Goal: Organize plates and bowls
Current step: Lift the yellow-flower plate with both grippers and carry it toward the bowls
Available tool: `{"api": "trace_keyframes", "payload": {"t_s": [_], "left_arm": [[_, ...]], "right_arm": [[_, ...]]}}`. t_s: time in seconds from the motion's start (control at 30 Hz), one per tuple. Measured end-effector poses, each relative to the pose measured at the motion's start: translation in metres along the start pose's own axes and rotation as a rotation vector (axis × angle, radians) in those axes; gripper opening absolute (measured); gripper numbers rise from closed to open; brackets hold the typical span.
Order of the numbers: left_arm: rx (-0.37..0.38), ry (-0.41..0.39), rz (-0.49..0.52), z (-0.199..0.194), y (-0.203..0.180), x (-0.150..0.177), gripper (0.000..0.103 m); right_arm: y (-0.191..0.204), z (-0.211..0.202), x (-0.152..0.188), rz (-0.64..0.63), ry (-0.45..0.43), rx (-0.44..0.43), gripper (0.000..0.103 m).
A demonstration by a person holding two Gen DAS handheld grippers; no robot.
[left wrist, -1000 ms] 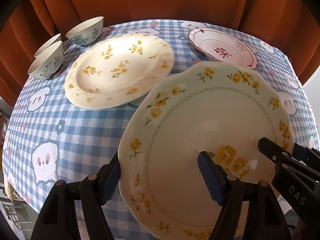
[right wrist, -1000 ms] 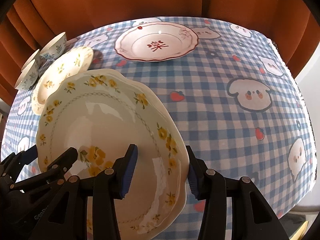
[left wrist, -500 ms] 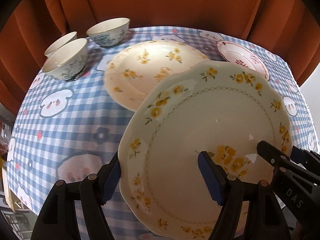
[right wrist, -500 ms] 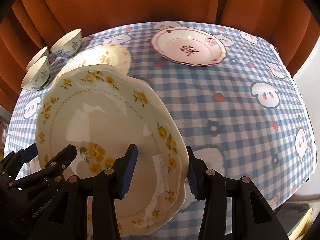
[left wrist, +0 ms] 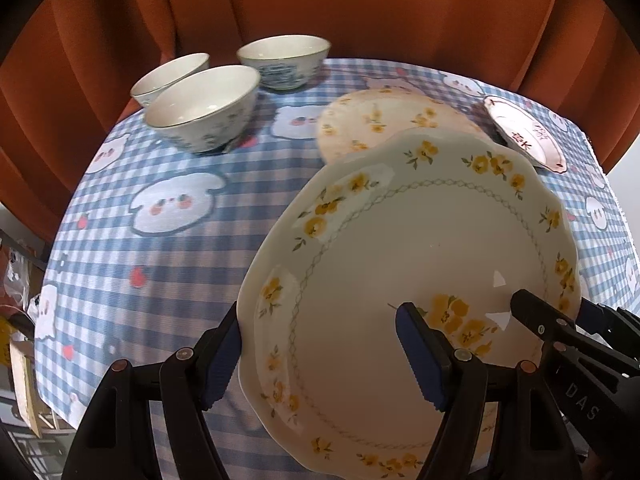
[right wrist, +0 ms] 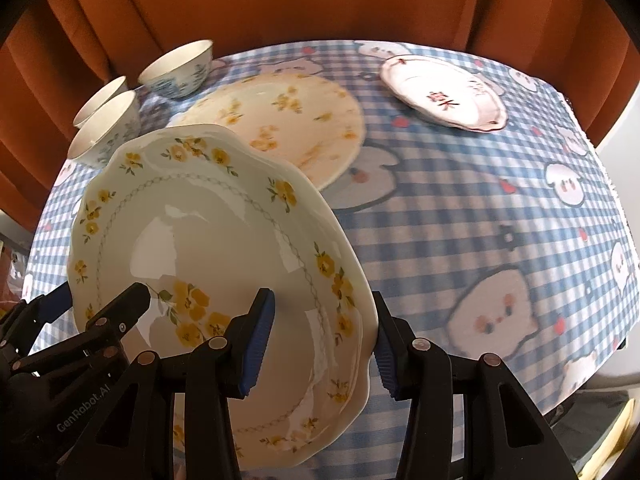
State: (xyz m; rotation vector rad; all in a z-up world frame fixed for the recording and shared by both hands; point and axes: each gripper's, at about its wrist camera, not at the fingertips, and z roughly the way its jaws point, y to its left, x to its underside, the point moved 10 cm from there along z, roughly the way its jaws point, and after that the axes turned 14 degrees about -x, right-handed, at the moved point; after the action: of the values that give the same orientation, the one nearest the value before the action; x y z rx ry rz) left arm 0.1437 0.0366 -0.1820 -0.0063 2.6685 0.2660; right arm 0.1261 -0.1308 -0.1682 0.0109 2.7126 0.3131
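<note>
Orange curtain [left wrist: 360, 8] closes off the back of both views; below it the bench [left wrist: 168, 248] carries a blue gingham cloth printed with white cartoon faces. My floral plate [left wrist: 420, 264] is lifted clear of the cloth and tilted. It hides the near half of the cream plate [right wrist: 288, 120] lying flat behind it, and in the left view clips the red-rimmed plate [left wrist: 524, 136] at far right.

Left tongs [left wrist: 320, 352] are clamped on the plate's left rim, one pad under the edge, one on its face. Right tongs [right wrist: 324, 344] pinch the opposite rim, a narrower gap.

Three bowls [left wrist: 204, 108] sit clustered at the far left; whether they touch, I cannot tell. Clutter past the bench's left edge is too blurred to identify.
</note>
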Motion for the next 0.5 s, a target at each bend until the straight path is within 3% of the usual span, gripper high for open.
{"api": "trace_keyframes", "payload": {"t_s": [0.5], "left_arm": [[-0.035,0.035,-0.011,0.025,0.077,0.009,0.076]], "right_arm": [[0.077,0.037,0.014,-0.002,0.048,-0.026,0.049]]}}
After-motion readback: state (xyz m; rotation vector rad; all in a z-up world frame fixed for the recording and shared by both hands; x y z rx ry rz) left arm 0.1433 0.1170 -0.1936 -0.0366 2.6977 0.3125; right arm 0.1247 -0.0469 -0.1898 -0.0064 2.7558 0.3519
